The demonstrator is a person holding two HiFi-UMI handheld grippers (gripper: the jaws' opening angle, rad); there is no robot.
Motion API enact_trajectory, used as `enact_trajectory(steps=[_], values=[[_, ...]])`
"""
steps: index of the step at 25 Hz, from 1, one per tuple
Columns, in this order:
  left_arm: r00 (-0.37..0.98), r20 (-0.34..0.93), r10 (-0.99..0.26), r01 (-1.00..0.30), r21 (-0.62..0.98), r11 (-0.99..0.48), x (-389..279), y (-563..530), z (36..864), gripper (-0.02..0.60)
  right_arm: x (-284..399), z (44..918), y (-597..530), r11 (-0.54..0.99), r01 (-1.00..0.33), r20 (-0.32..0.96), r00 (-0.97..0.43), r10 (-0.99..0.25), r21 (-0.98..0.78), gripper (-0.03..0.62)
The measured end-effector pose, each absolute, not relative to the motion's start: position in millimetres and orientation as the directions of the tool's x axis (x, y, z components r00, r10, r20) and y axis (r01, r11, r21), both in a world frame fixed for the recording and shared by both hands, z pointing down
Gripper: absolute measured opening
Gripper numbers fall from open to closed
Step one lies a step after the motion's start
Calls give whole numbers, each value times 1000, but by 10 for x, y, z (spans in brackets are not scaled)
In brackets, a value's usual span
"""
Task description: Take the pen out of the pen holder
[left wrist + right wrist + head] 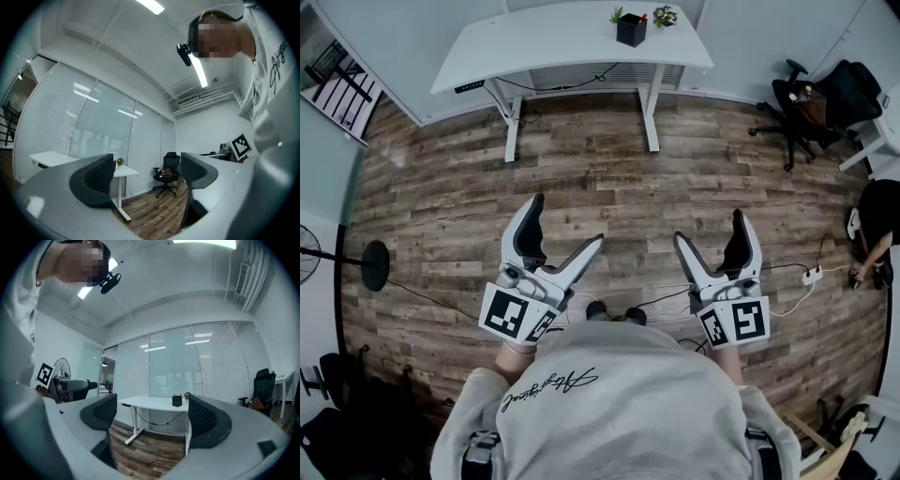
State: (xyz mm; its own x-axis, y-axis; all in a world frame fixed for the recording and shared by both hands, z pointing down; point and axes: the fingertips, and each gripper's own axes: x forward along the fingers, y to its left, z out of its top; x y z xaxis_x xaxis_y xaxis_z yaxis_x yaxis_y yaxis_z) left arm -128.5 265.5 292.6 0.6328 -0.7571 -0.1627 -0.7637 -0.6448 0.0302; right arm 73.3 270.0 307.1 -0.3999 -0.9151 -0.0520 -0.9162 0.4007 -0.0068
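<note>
White desk point(534, 47) at the far side of a wood-plank floor point(609, 187): we stand well back from it, a gripper in each hand held out level in front of us. The left gripper point(567, 220) has its fingers spread wide and released, with nothing between them; its own view shows only the room beyond. The right gripper point(710, 227) is likewise splayed and empty, and its view frames the desk between the jaws. The black pen holder point(630, 31) stands near the desk's right end, towards its far edge, with the pen point(642, 18) upright inside it, well apart from both grippers. A small potted plant point(664, 15) sits just beside the holder. A black office chair point(797, 98) stands off the desk's right end.
</note>
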Motion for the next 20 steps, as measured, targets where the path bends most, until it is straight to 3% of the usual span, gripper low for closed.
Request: enact_trajectory(steps=[20], values=[[666,-157,-729,-736,22,-677,-1853,2315,3030,433,193,3200,2482,354,-935,-56,-353,-934,-22,459]])
